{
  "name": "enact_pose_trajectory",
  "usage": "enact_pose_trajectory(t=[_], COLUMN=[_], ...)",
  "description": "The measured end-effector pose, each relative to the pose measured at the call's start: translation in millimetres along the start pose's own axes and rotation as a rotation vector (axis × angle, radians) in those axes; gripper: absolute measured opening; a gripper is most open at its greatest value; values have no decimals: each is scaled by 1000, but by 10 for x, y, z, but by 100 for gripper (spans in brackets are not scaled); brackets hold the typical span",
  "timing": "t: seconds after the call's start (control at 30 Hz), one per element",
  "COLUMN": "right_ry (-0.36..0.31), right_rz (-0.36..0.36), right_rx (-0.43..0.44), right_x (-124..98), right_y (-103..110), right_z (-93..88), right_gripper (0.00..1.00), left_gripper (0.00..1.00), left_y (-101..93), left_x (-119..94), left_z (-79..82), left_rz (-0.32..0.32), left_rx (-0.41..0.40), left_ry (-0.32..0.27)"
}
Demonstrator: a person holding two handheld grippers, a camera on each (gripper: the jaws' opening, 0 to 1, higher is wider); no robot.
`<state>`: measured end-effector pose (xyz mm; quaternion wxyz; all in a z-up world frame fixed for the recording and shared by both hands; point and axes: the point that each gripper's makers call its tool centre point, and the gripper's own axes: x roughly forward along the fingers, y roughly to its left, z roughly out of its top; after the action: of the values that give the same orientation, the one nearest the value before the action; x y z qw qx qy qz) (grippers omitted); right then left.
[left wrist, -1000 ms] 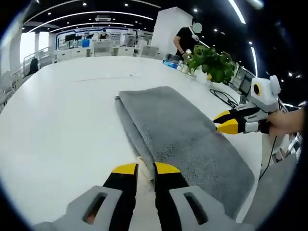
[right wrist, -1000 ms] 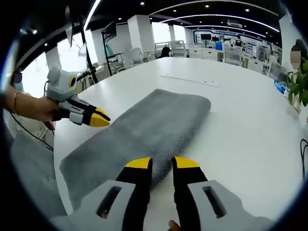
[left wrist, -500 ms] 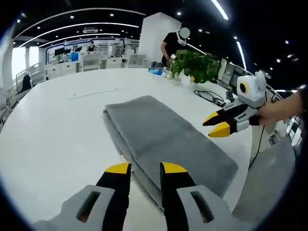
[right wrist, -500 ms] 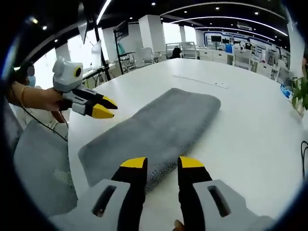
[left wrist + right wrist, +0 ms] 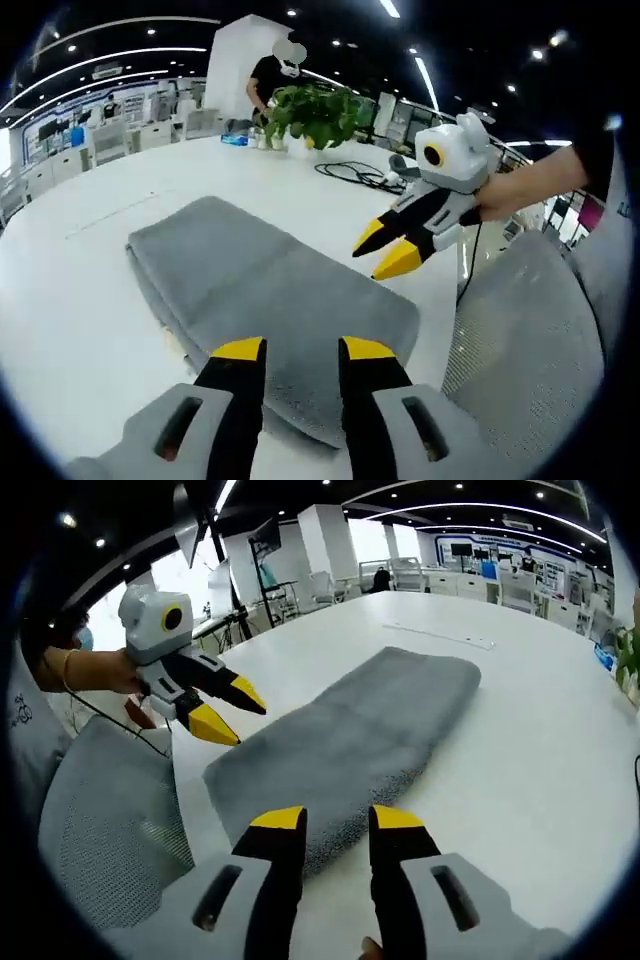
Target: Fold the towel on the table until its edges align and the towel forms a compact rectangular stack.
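The grey towel (image 5: 260, 290) lies folded in a long strip on the white counter (image 5: 540, 740). Left claw (image 5: 292, 349) hangs above its near end, spread, empty; right claw (image 5: 335, 818) likewise, gripping nothing.

I'm working in a big open-plan office or showroom hall: dark ceiling with long curved light strips (image 5: 120, 25) across the top of my left gripper view, and rows of white desks (image 5: 520, 585) with screens at the upper right of my right gripper view. A potted plant (image 5: 310, 110) stands on the wide white table (image 5: 70, 300), a mesh office chair (image 5: 110, 820) sits at lower left of the right gripper view, and a square white pillar (image 5: 330, 540) rises behind.
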<state>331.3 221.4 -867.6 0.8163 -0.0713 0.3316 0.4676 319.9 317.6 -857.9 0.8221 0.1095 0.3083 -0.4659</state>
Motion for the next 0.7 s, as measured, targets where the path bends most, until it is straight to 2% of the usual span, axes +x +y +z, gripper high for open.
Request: enact_pose_trajectory(t=[0.1, 0.13, 0.27, 0.37, 0.47, 0.53, 0.6, 0.63, 0.7], right_ry=[11, 15, 20, 42, 100, 103, 115, 123, 126], right_rz=[18, 27, 73, 95, 94, 105, 111, 117, 127], right_rx=[-35, -44, -94, -139, -233, -237, -256, -267, -277], right_x=[-10, -6, 5, 8, 17, 20, 19, 23, 30], right_y=[98, 140, 296, 386, 413, 467, 503, 522, 550], right_z=[-26, -38, -56, -98, -210, -243, -282, -310, -335], right_gripper=[24, 23, 23, 22, 22, 22, 22, 23, 23], left_gripper=[29, 29, 25, 24, 23, 23, 23, 23, 23], left_y=[-112, -158, -264, -295, -337, -349, -309, -310, -360], left_x=[-4, -11, -28, -25, -7, 1, 1, 5, 23], left_z=[-11, -53, -198, -301, -370, -409, -500, -536, -569], left_rz=[-36, -53, -88, -89, -90, -84, -60, -57, -60], left_rx=[4, 9, 100, 146, 171, 199, 304, 327, 319], left_ry=[13, 40, 112, 158, 177, 195, 252, 269, 267])
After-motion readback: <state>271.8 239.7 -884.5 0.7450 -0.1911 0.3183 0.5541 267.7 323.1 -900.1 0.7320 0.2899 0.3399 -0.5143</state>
